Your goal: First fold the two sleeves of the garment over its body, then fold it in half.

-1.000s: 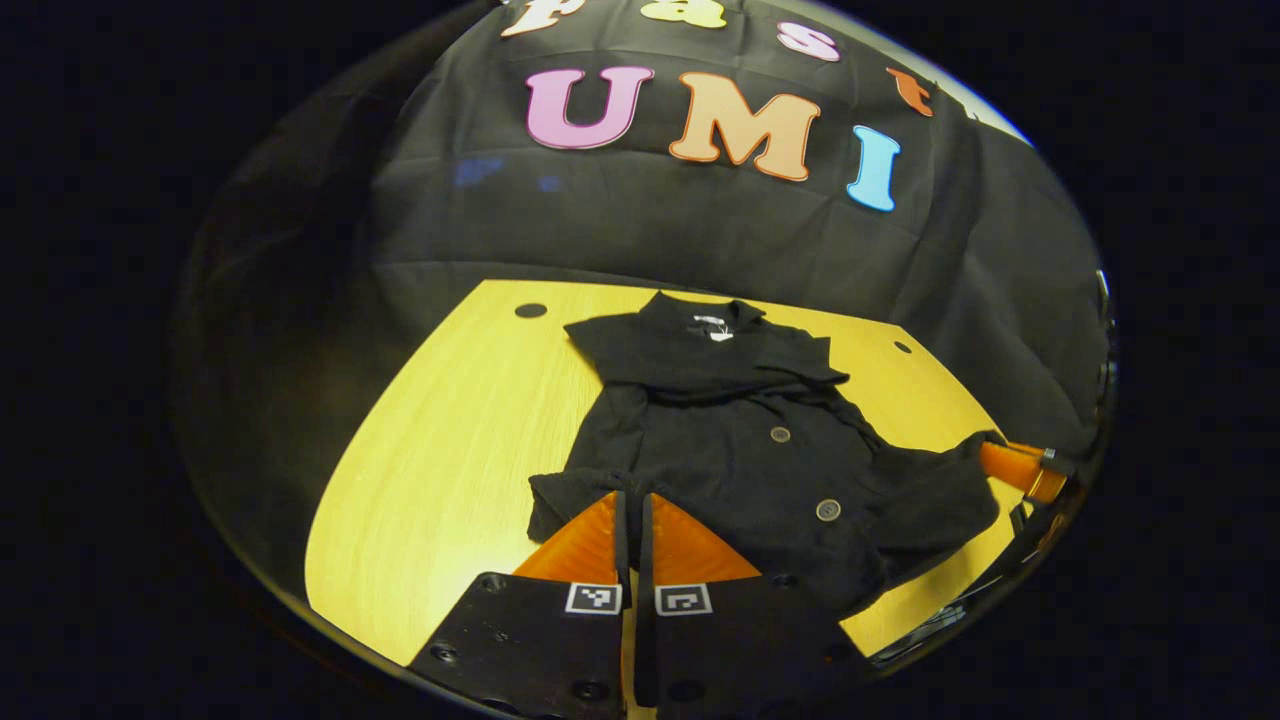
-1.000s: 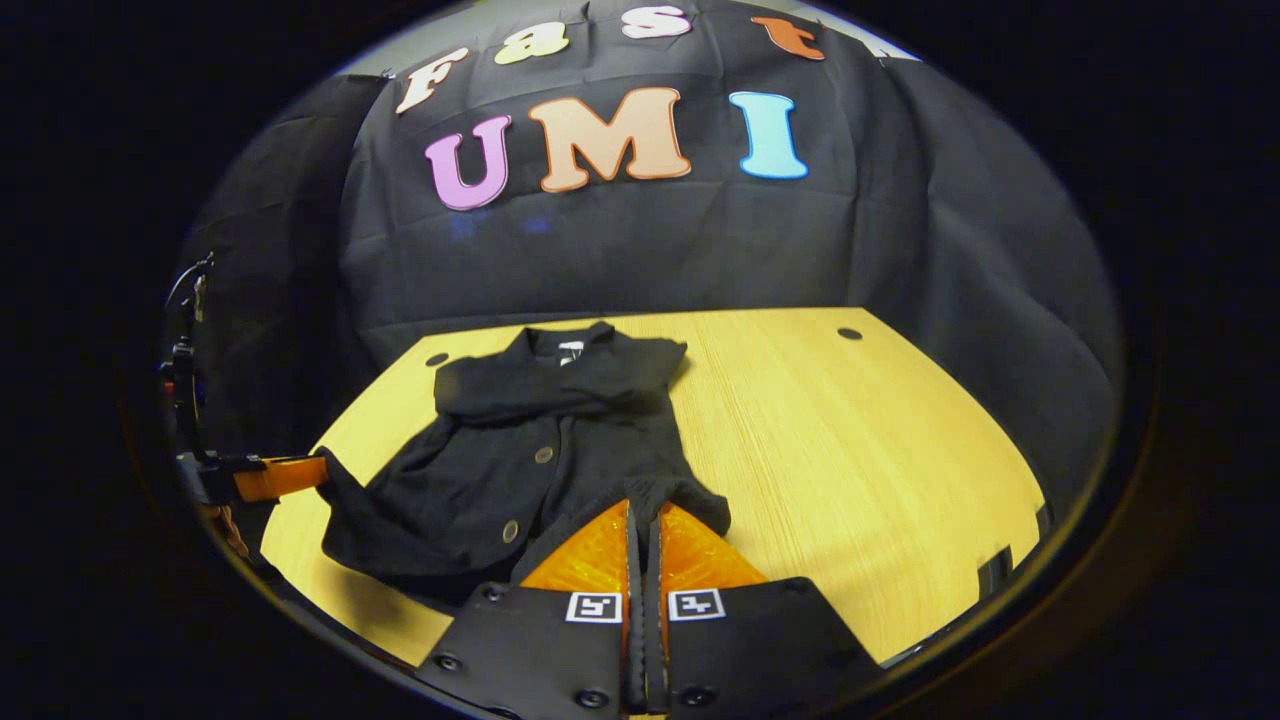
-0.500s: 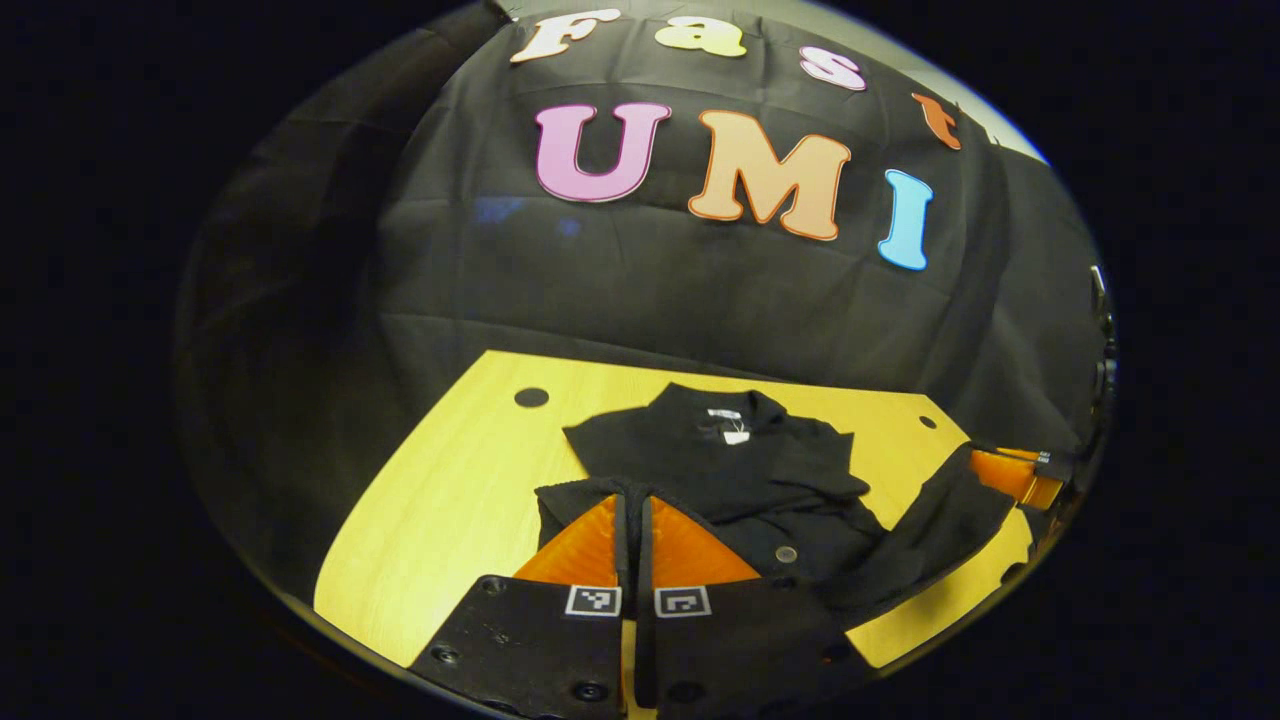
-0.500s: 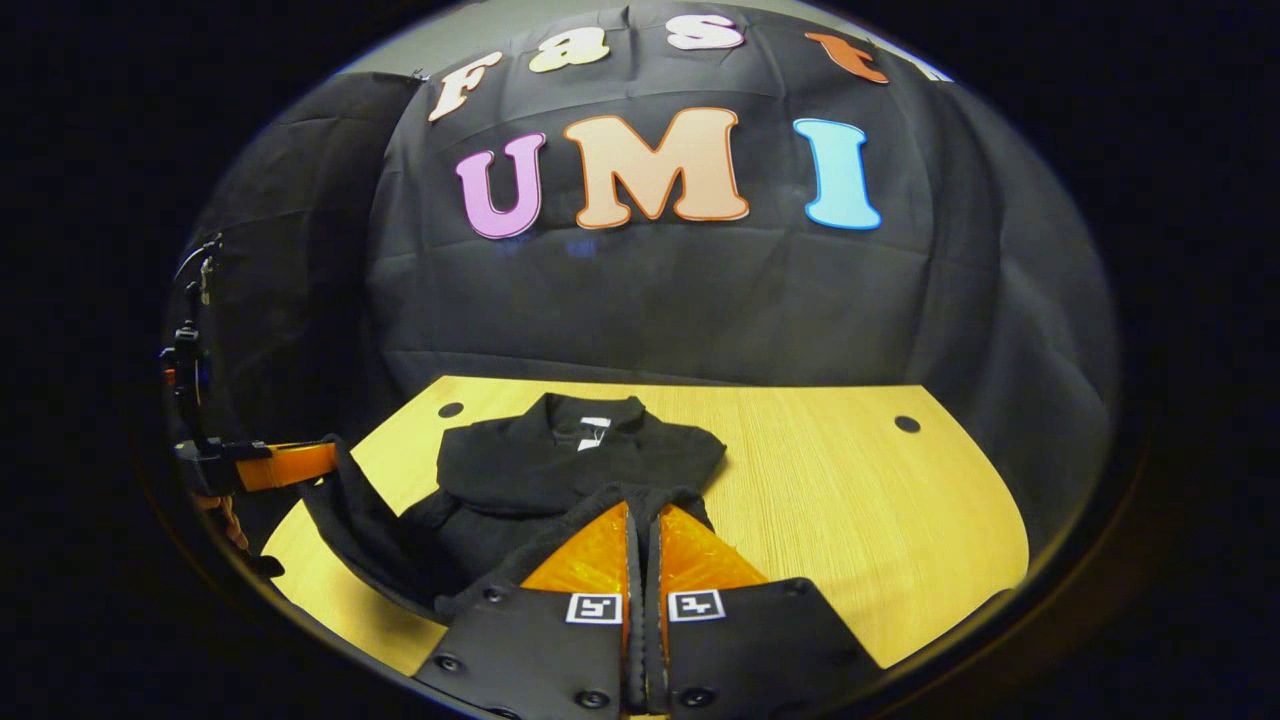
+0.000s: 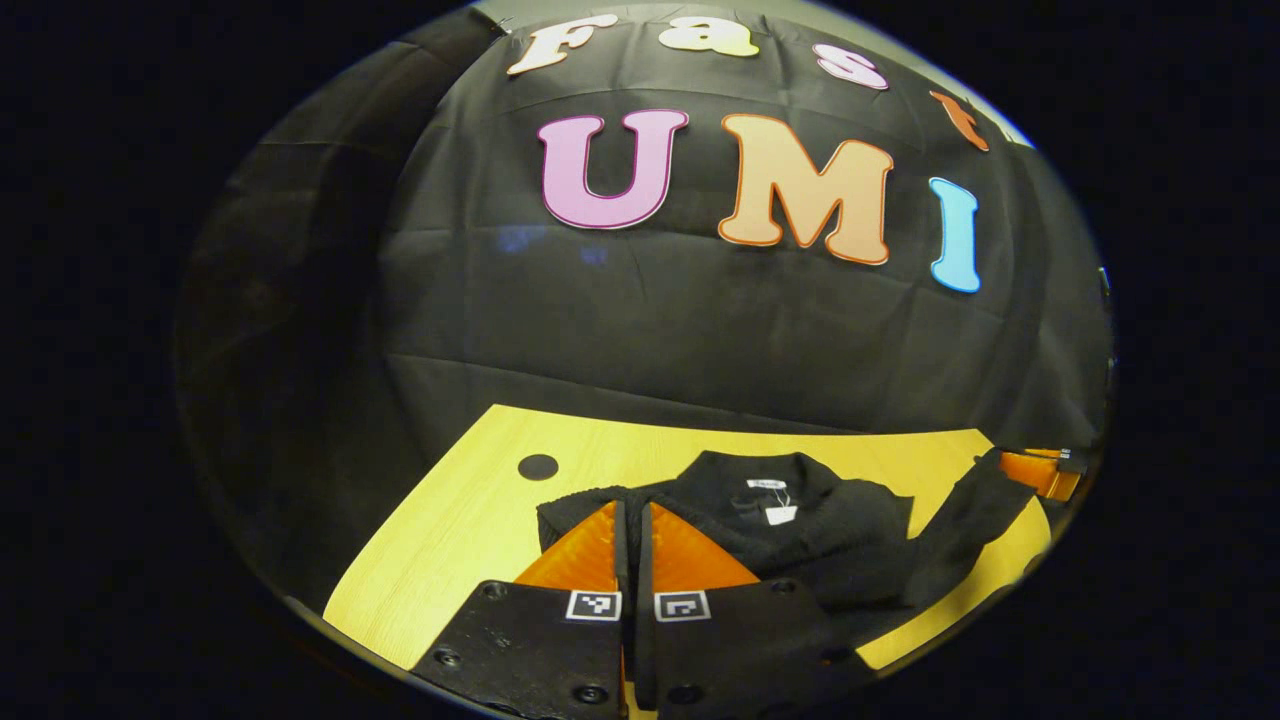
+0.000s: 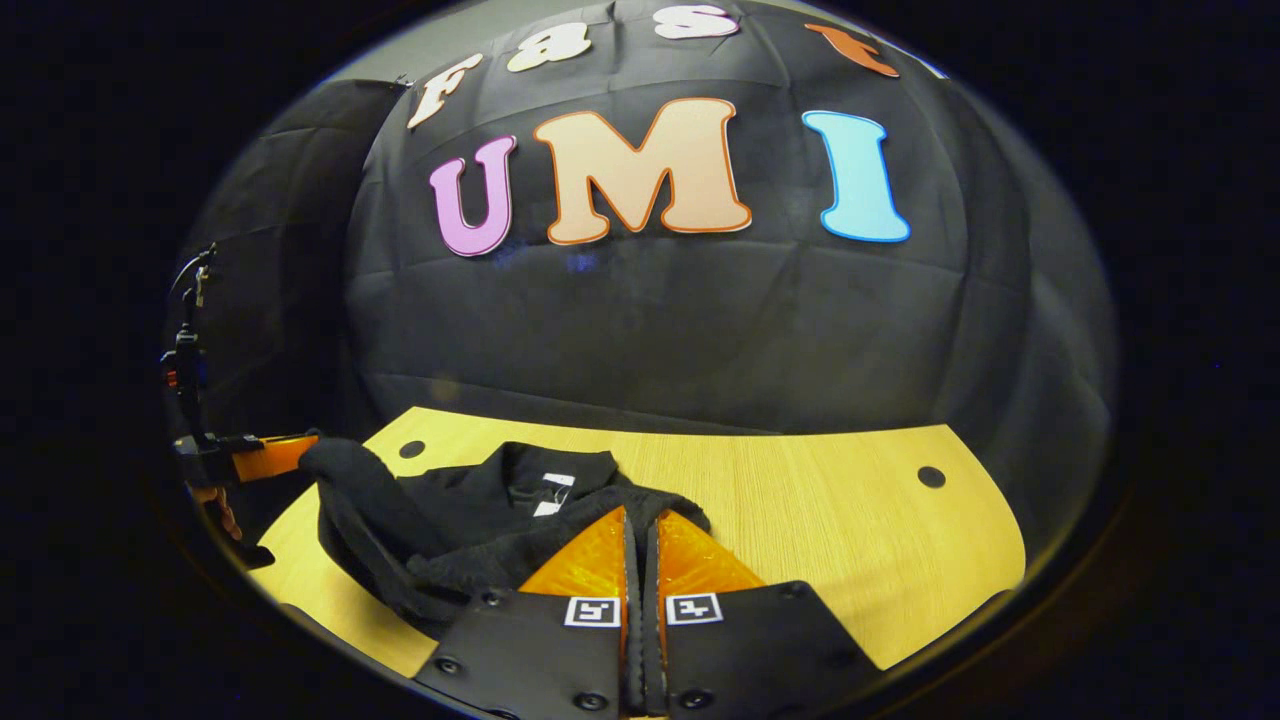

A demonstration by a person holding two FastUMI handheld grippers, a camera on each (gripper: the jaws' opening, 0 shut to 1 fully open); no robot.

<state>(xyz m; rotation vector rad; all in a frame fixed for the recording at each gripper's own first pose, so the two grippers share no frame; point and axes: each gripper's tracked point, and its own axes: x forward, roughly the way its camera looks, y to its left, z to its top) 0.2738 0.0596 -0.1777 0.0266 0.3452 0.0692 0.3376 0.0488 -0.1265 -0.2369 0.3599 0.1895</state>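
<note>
I have the black buttoned fabric garment [image 5: 800,530] pinched at its hem in both tools: my left gripper [image 5: 632,515] is clamped on one corner, my right gripper [image 6: 640,525] on the other. The lifted hem hangs over the garment's collar end, which lies on the yellow wooden table [image 6: 840,520].

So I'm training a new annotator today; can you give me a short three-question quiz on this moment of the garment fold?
1. True or false: both grippers are shut on the garment.
2. What does the garment lie on?
3. The white tag sits: A) at the collar B) on a sleeve C) on the table

Key: 1 true: left gripper and right gripper each pinch the hem. 2 the table. 3 A.
</note>
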